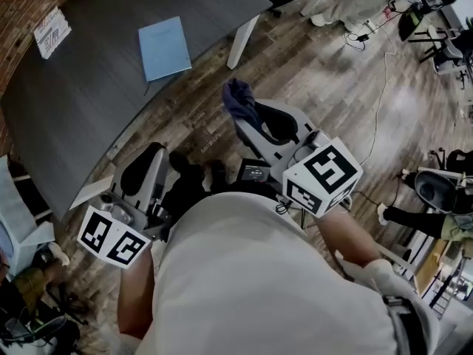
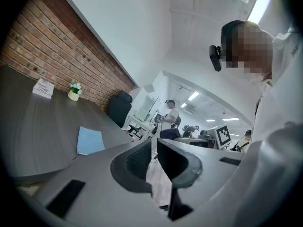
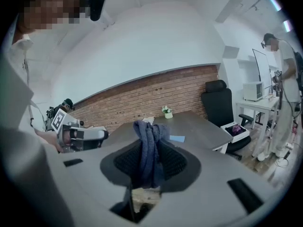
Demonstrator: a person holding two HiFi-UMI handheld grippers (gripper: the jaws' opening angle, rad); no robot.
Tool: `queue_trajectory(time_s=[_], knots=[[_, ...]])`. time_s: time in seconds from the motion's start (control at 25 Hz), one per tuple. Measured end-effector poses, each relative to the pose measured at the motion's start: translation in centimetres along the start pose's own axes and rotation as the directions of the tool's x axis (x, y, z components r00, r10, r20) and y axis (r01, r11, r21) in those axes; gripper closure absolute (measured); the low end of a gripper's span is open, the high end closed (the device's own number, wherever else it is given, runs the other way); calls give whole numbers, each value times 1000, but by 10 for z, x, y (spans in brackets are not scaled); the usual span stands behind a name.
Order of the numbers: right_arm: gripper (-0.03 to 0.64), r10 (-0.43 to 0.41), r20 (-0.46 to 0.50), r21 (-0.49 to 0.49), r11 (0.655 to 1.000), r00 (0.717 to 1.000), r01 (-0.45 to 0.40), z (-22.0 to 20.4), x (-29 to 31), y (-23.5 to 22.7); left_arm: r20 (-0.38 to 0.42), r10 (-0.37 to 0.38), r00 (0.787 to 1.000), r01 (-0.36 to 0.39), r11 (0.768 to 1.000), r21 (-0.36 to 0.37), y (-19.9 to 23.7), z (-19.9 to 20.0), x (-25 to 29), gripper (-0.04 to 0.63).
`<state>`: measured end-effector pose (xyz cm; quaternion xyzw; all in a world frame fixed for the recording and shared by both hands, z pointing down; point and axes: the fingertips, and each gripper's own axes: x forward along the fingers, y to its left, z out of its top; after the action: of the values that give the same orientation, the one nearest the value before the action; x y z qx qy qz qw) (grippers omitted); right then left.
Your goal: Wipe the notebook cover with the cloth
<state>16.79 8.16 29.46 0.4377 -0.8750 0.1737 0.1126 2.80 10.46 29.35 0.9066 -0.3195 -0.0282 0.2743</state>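
A light blue notebook [image 1: 164, 46] lies flat on the dark grey table [image 1: 74, 95], well ahead of both grippers; it also shows as the notebook [image 2: 90, 140] and, small and far off, the notebook [image 3: 177, 138]. My right gripper [image 1: 250, 117] is held over the wood floor short of the table edge, shut on a dark blue cloth [image 1: 236, 98]. The cloth [image 3: 149, 141] hangs bunched between the jaws of the right gripper [image 3: 151, 163]. My left gripper [image 1: 150, 157] is low beside my body. The left gripper [image 2: 152, 150] has its jaws close together with nothing between them.
A printed card [image 1: 52, 29] and a small potted plant [image 2: 73, 92] stand at the table's far side by the brick wall. A white table leg [image 1: 242, 41] is near the corner. A black office chair [image 3: 218, 103], cables [image 1: 378, 102] and another person [image 3: 283, 93] are to the right.
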Motion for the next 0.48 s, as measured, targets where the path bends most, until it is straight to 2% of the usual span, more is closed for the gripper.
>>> queue_trajectory(time_s=[0.2, 0.48], knots=[[506, -6, 26, -14, 1000, 1000, 7, 4, -11, 4, -2, 21, 1000, -21, 1000, -8, -9, -12, -13, 552], [508, -49, 69, -49, 997, 996, 52, 25, -15, 10, 17, -24, 1000, 24, 1000, 12, -11, 3, -14, 552]])
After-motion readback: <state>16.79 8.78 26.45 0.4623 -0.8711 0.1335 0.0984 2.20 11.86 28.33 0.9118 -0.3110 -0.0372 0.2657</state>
